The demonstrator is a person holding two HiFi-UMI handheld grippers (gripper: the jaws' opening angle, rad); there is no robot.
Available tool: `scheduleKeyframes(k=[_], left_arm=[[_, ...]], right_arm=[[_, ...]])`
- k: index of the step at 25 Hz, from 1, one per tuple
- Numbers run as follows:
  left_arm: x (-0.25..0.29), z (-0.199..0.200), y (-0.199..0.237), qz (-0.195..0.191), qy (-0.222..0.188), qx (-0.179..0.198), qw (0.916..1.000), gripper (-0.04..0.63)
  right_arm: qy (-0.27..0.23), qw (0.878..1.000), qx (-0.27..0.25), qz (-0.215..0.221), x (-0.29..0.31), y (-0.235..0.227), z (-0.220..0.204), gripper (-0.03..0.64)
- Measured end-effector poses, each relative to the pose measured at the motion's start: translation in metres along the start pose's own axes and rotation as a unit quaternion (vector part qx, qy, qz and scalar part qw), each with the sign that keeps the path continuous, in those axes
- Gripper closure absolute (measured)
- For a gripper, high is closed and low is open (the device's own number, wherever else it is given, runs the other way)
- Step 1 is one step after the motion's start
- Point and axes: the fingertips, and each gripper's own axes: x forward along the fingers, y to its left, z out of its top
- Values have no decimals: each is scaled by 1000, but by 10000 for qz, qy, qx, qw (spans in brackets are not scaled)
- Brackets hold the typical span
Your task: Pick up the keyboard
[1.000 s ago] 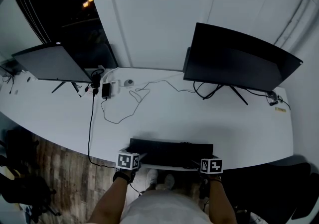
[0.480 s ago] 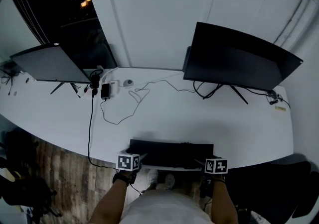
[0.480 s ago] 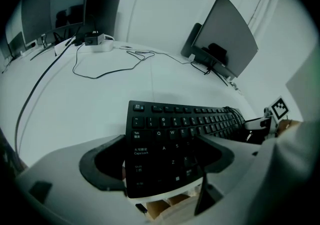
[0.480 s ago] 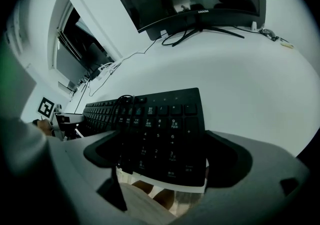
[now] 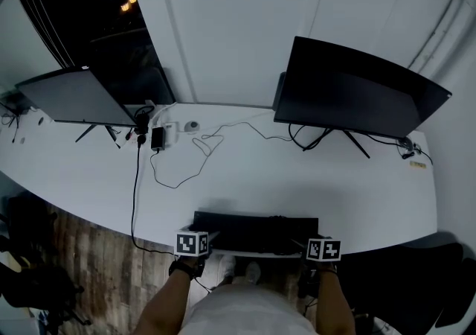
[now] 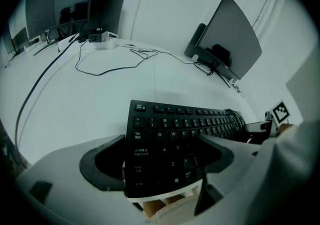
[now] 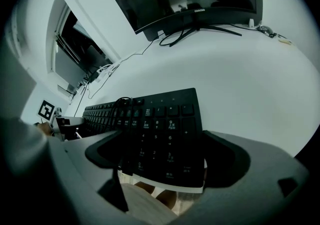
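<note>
A black keyboard (image 5: 256,231) lies along the front edge of the white desk (image 5: 245,177), its near side just over the rim. My left gripper (image 5: 199,238) sits at its left end and my right gripper (image 5: 312,243) at its right end. In the left gripper view the jaws (image 6: 162,149) stand wide, the outer one beside the end of the keyboard (image 6: 185,124) and the inner one over the keys. The right gripper (image 7: 161,144) has just been closing a little, with the number-pad end of the keyboard (image 7: 160,124) between its still wide jaws. No pad visibly presses.
Two dark monitors (image 5: 357,88) (image 5: 78,95) stand at the back of the desk. A power adapter (image 5: 158,135) and loose cables (image 5: 186,162) lie between them. Wooden floor (image 5: 82,251) and the person's shoes (image 5: 238,270) show below the desk edge.
The right gripper's marker cube has shifted slightly to the right. The keyboard and the left gripper have stayed where they were.
</note>
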Motion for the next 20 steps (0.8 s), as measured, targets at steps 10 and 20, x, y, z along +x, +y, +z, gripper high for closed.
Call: scheduleKeyframes(k=[10, 20], left_arm=[[-2, 3, 0, 81, -54, -113, 9999, 193], [-10, 5, 0, 179, -224, -233, 9993, 193]], right_arm=[[28, 9999, -108, -105, 1, -1, -1, 144], [-142, 9994, -303, -131, -4, 5, 11, 141]])
